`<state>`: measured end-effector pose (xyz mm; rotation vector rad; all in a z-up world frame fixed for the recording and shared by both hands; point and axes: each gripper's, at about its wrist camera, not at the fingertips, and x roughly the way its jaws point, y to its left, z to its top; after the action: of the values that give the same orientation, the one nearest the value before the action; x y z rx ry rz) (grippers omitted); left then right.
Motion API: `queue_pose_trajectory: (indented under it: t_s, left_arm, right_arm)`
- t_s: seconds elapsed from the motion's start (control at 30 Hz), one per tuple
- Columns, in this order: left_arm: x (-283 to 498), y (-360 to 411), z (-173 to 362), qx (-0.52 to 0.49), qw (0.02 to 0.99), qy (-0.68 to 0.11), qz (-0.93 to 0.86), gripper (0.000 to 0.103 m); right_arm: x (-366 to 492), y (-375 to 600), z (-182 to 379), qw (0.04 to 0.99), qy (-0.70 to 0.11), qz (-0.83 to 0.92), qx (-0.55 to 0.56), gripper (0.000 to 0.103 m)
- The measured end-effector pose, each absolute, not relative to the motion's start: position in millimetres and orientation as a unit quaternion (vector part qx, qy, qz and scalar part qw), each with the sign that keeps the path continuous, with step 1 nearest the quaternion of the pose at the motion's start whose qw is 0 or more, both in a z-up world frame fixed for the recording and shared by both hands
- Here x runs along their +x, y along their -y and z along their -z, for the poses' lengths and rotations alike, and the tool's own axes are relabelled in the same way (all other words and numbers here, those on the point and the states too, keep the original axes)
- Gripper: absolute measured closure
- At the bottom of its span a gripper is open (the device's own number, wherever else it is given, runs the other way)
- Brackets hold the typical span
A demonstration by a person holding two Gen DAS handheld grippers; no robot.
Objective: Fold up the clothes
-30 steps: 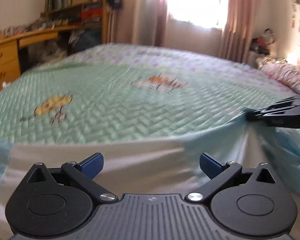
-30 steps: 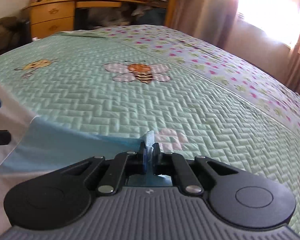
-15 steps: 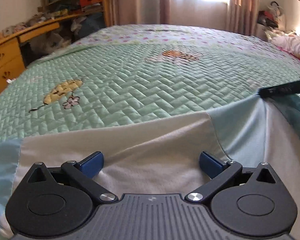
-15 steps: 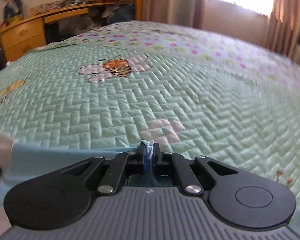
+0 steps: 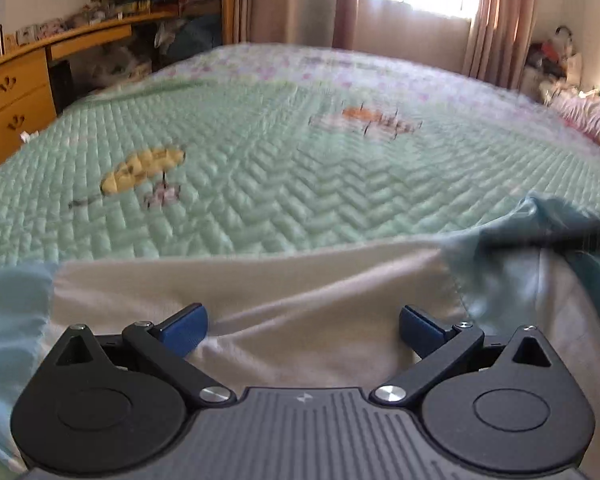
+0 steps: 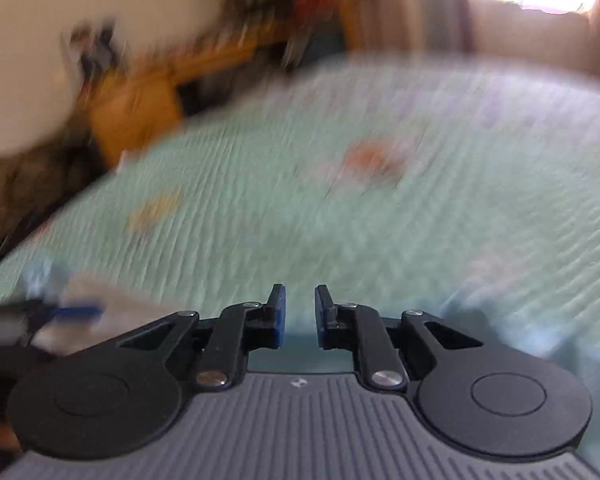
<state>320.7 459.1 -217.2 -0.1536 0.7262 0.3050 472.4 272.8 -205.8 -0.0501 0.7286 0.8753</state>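
A white garment with light blue sleeves [image 5: 300, 292] lay on a green quilted bedspread [image 5: 280, 184]. The left gripper [image 5: 302, 330] angled down over it, jaws wide, grasping nothing. The right gripper [image 6: 300, 314], blurred, tilted downward, jaws opening, nothing between them

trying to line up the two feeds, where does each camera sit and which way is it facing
Left wrist: on the left gripper, jaws wide over the white and blue garment, facing across the green quilt to the window.
Right wrist: on the right gripper, jaws opening, nothing between; blurred, facing the same quilt.
Shared: quilt, desk, garment.
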Motion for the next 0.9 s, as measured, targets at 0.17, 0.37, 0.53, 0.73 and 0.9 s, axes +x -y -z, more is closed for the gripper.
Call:
queue_pose_trajectory:
  t_s: [0.17, 0.37, 0.53, 0.73, 0.9]
  left_arm:
    - [321, -461, 220, -0.077, 0.919, -0.357, -0.147, 0.001]
    - [321, -460, 217, -0.078, 0.92, -0.355, -0.148, 0.001]
    - [318, -462, 208, -0.09, 0.928, -0.329, -0.151, 0.001]
    - [320, -466, 208, -0.106, 0.928, -0.323, -0.154, 0.001]
    - [286, -500, 184, -0.186, 0.928, -0.23, -0.228, 0.001]
  right_arm:
    - [446, -276, 233, 0.808, -0.366, -0.458, -0.061, 0.084]
    - [450, -278, 231, 0.803, -0.382, -0.454, -0.05, 0.084]
    - [462, -258, 213, 0.816, -0.384, -0.431, 0.006, 0.079]
    - [485, -271, 199, 0.845, -0.366, -0.39, -0.014, 0.075]
    - [456, -266, 205, 0.808, -0.392, -0.394, 0.193, 0.051]
